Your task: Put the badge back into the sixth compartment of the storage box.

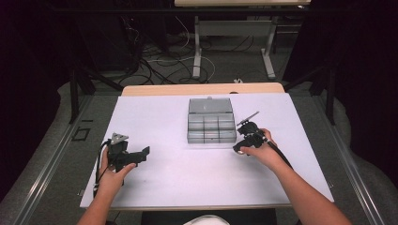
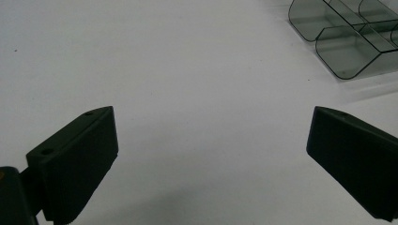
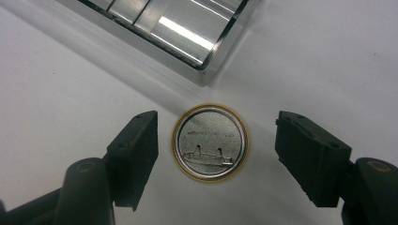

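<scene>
Presently: right gripper [image 3: 216,154], jaws apart astride a pin badge [image 3: 210,141], untouched, near the clear compartment box [image 1: 211,121]. Left gripper [image 2: 211,159] wide open, holding nothing.

Organizer box [image 3: 187,42] crowds the badge [image 3: 210,140] beyond.

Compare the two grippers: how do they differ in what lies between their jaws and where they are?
The right gripper has a round pin badge lying between its jaws, untouched; the left gripper has only bare white table. The right sits near the clear compartment box; the left sits farther away. Both are open.
</scene>
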Demonstrator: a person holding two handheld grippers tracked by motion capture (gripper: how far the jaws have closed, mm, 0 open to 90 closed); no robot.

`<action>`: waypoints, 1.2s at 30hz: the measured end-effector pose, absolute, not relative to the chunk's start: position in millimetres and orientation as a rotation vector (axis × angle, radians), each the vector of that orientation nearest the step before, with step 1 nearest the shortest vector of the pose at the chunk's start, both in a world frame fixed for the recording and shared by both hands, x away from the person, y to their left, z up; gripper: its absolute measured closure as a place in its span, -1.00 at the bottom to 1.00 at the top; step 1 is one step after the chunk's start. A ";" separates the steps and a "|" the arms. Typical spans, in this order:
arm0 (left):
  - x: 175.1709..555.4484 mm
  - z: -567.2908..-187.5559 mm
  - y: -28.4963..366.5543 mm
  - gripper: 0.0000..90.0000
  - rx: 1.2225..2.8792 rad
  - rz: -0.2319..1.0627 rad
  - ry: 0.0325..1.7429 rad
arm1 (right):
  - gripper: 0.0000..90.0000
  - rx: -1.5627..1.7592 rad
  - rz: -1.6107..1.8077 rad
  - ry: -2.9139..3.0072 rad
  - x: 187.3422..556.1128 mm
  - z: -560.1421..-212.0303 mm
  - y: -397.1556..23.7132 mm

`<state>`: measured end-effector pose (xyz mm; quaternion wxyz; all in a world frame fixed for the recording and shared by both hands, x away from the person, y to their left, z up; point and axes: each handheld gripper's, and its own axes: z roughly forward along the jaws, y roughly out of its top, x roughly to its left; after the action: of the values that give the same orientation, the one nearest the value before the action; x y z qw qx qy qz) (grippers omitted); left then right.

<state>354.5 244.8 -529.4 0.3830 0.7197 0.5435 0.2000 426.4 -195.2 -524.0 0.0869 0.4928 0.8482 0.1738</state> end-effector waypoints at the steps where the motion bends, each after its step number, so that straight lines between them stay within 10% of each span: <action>1: 354.5 -529.4 244.7 -0.94 1.835 0.510 1.386 | -0.30 1.465 0.576 2.506 426.7 -527.5 -194.9; 36: 354.9 -529.8 244.9 -0.94 1.837 0.511 1.386 | 0.04 1.434 0.522 2.539 428.6 -534.8 -192.2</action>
<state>354.9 244.9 -529.8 0.3821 0.7203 0.5432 0.2003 428.6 -192.2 -534.8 0.0897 0.4821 0.8536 0.1755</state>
